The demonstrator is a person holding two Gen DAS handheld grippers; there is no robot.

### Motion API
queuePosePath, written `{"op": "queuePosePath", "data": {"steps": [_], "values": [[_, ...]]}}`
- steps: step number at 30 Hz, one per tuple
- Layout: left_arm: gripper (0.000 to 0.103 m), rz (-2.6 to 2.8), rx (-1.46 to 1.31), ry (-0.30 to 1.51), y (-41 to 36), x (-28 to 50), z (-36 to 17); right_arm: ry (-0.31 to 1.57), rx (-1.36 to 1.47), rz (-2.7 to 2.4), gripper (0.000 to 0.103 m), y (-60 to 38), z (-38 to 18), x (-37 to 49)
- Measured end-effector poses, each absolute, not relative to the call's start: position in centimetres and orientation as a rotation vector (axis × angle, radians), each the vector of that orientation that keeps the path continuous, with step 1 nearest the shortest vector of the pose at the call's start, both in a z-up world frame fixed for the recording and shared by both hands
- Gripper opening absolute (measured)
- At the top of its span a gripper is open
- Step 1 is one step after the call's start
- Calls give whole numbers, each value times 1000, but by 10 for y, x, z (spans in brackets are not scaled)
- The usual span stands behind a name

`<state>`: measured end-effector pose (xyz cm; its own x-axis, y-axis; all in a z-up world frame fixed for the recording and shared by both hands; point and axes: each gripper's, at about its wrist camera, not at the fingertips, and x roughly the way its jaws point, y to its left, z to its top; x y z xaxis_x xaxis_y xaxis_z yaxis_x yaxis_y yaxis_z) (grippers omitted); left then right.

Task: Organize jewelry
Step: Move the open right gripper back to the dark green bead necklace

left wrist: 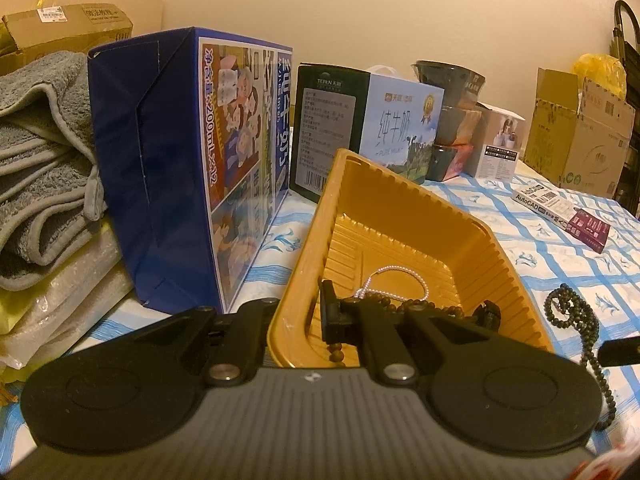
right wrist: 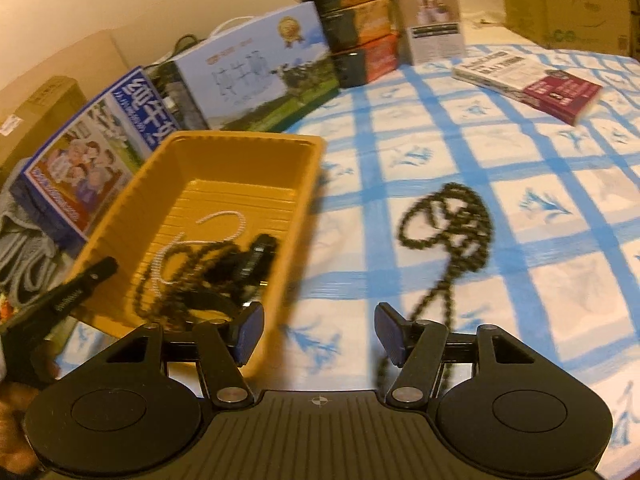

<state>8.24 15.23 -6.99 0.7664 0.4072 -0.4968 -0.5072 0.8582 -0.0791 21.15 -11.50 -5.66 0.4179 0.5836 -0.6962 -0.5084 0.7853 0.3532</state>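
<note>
A yellow plastic tray (left wrist: 496, 256) (right wrist: 292, 184) sits on the blue-checked tablecloth. Inside it lie a white pearl necklace (left wrist: 396, 270) (right wrist: 224, 220) and a dark bead strand (left wrist: 432, 307) (right wrist: 176, 268). My left gripper (left wrist: 408, 312) is down inside the tray, jaws apart, with the dark bead strand draped between and under its fingers. A second dark bead necklace (right wrist: 448, 224) (left wrist: 568, 312) lies on the cloth right of the tray. My right gripper (right wrist: 318, 334) is open and empty above the cloth, just short of that necklace.
Milk cartons (left wrist: 236, 152) (right wrist: 256, 68), stacked bowls (right wrist: 352, 20) and a small white box (right wrist: 434, 20) line the back. A book (right wrist: 532, 80) lies at the far right. Folded grey towels (left wrist: 36, 160) sit at the left.
</note>
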Motion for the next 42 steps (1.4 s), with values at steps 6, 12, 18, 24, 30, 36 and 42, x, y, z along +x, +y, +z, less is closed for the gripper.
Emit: {"op": "queuePosePath", "data": {"steps": [6, 12, 18, 24, 30, 36, 42], "values": [[8, 500, -208, 491, 153, 83, -71, 910, 94, 609, 62, -140, -64, 224], [8, 501, -207, 493, 153, 82, -71, 908, 74, 544, 62, -155, -72, 240], [8, 501, -206, 496, 154, 83, -71, 905, 56, 519, 62, -158, -78, 254], [8, 499, -201, 501, 155, 83, -73, 907, 21, 508, 62, -152, -93, 270], [9, 497, -199, 506, 155, 83, -73, 887, -3, 478, 62, -143, -106, 290], [9, 497, -199, 507, 155, 83, -73, 843, -77, 456, 61, -129, -115, 302], [9, 498, -199, 507, 155, 83, -73, 798, -133, 491, 24, -126, -122, 300]]}}
